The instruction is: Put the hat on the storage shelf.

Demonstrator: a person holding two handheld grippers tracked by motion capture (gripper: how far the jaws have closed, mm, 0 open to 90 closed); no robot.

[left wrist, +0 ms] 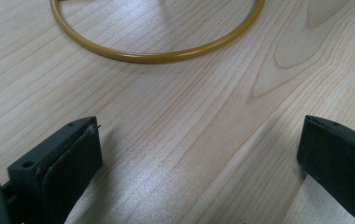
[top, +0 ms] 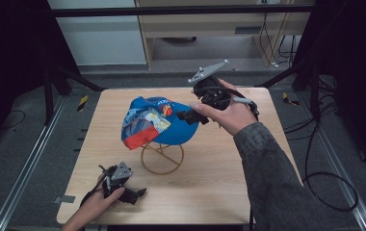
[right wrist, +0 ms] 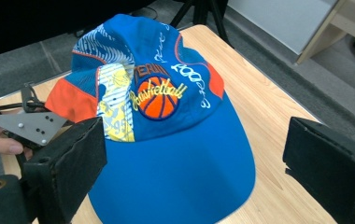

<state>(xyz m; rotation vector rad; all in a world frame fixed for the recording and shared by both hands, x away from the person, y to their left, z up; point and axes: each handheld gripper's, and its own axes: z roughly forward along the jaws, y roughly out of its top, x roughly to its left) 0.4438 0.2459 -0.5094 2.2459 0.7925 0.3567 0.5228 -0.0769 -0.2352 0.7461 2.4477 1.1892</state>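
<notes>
Left gripper [top: 140, 192] idles on the surface [top: 210, 178], jaws apart; right gripper [right wrist: 194, 158] jaws gape around the cap's [right wrist: 166, 140] brim, and a sloppy pinch might tip the wire stand [top: 162, 158].

The cap [top: 159, 122] hides the top of its wire stand [top: 162, 159] in the high view — the ring is cut off at twelve o'clock in the left gripper view. Cap's brim [right wrist: 175, 186] cropped at six o'clock in the right gripper view; small lettering unreadable.

Blue cap [right wrist: 175, 154] with orange basketball print, mustard-yellow wire stand [left wrist: 157, 57]
</notes>
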